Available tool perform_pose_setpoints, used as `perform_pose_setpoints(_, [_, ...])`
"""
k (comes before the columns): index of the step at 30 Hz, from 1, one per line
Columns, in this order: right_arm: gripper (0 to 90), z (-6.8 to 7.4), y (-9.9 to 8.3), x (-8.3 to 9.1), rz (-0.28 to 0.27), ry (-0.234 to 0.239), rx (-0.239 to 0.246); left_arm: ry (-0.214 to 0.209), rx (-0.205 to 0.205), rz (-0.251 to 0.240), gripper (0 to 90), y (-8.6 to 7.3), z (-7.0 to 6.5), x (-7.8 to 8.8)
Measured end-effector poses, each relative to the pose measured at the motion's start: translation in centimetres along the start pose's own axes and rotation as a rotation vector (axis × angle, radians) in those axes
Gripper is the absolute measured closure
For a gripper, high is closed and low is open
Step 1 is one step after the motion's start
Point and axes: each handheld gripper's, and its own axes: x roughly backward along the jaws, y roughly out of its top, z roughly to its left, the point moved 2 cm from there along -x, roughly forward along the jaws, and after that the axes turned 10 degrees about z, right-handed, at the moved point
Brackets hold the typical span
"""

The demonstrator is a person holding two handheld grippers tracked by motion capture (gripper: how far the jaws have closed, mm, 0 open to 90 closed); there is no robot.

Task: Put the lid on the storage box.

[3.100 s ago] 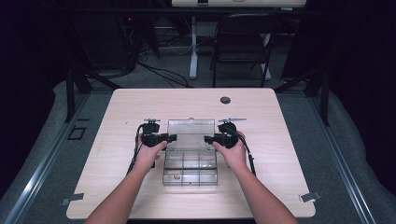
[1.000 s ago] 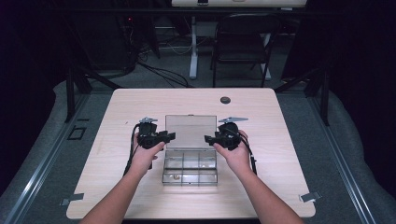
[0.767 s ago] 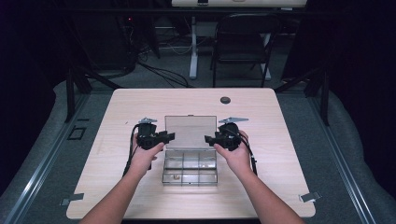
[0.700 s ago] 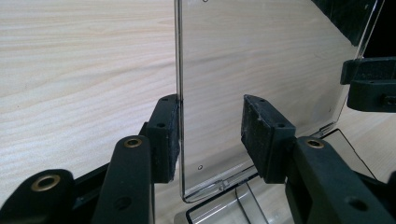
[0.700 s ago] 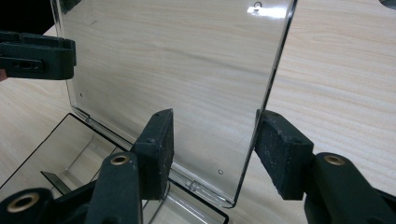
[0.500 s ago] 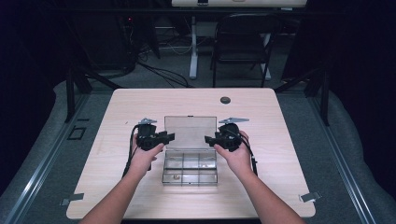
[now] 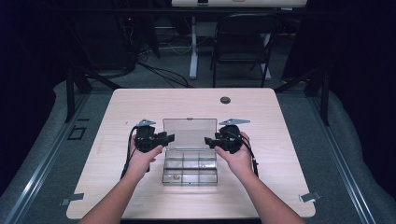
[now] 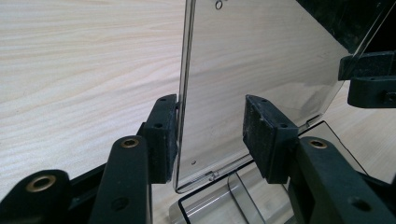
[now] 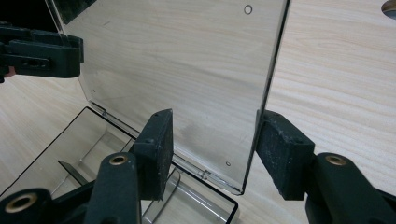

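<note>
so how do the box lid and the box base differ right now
The lid stands nearly upright; the base lies flat on the table. The lid is one plain clear sheet; the base is split into compartments. The lid's side edges sit between each hand-held gripper's jaws; the base is untouched. Both are clear plastic, joined at the hinge.

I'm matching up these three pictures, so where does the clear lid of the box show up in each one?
High view: the lid stands upright mid-table, between both grippers.
Left gripper view: its side edge rises between the jaws.
Right gripper view: the pane sits upper centre.
Shared landmark: the hinge, bottom of the lid.
</note>
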Motion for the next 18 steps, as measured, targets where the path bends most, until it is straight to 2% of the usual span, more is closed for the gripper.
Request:
perform_pose_setpoints(6, [46.8, 0.2, -0.5, 0.4, -0.022, 0.008, 0.011, -0.004, -0.020, -0.016, 55.2, -0.2, -0.3, 0.4])
perform_pose_setpoints(18, [50.1, 0.7, -1.2, 0.8, -0.048, -0.018, 0.039, 0.017, -0.062, -0.033, 55.8, -0.9, -1.0, 0.8])
